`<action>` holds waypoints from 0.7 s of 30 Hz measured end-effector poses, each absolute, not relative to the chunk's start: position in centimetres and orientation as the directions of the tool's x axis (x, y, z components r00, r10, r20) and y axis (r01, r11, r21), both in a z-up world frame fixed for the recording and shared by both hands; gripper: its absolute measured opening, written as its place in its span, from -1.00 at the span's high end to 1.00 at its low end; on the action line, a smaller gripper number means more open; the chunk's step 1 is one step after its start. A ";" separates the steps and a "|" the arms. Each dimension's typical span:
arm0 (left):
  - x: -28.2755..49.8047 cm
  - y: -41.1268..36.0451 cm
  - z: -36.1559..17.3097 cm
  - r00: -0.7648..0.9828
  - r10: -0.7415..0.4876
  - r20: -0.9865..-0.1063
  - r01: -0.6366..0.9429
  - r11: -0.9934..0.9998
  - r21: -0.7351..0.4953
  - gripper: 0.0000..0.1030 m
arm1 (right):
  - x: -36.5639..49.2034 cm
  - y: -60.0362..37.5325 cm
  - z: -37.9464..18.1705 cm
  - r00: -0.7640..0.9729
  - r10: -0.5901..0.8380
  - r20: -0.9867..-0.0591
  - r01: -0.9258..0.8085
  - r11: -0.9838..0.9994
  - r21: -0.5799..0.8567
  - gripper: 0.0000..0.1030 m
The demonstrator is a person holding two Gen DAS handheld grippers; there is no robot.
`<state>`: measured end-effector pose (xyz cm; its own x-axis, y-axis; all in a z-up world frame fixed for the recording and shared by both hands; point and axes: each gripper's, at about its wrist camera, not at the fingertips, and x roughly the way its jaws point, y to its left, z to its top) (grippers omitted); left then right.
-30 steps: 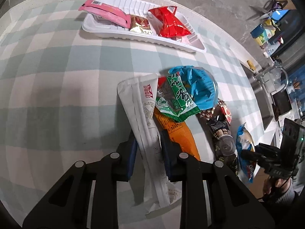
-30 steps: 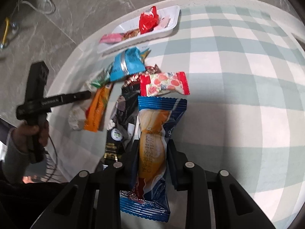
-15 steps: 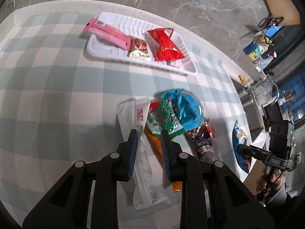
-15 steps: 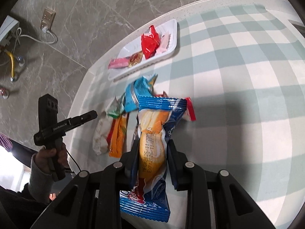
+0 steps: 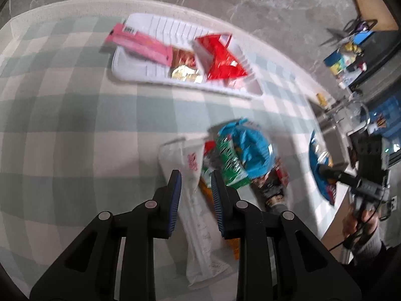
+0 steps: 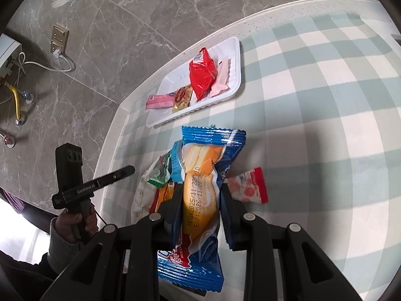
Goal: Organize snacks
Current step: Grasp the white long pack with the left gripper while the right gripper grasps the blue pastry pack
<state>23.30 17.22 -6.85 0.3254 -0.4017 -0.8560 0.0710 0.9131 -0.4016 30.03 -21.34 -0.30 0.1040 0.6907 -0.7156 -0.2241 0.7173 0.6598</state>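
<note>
My right gripper (image 6: 200, 190) is shut on a blue cake-roll packet (image 6: 200, 193) and holds it above the checked table. My left gripper (image 5: 195, 178) is open and empty, raised above a white packet (image 5: 198, 215) that lies on the cloth. A pile of snacks lies beside it: a green packet (image 5: 229, 168), a light-blue packet (image 5: 253, 150) and an orange packet (image 6: 163, 195). A white tray (image 5: 140, 67) at the far edge holds a pink bar (image 5: 140, 44), a gold-and-red packet (image 5: 184, 69) and a red packet (image 5: 218, 59). The tray also shows in the right wrist view (image 6: 235, 75).
A red-and-white strawberry packet (image 6: 248, 185) lies right of the pile. The table's edge runs close behind the tray, with marble floor beyond. The left gripper and its hand show in the right wrist view (image 6: 75, 185). Clutter stands off the table (image 5: 351, 57).
My left gripper has let go of the white packet and risen above it. My right gripper has lifted the blue packet higher over the pile.
</note>
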 end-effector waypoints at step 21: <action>21.8 13.9 -11.1 0.237 -0.275 -0.932 0.150 0.958 -0.245 0.40 | 30.5 -19.8 -1.5 0.065 0.676 -0.734 -0.243 0.724 0.645 0.41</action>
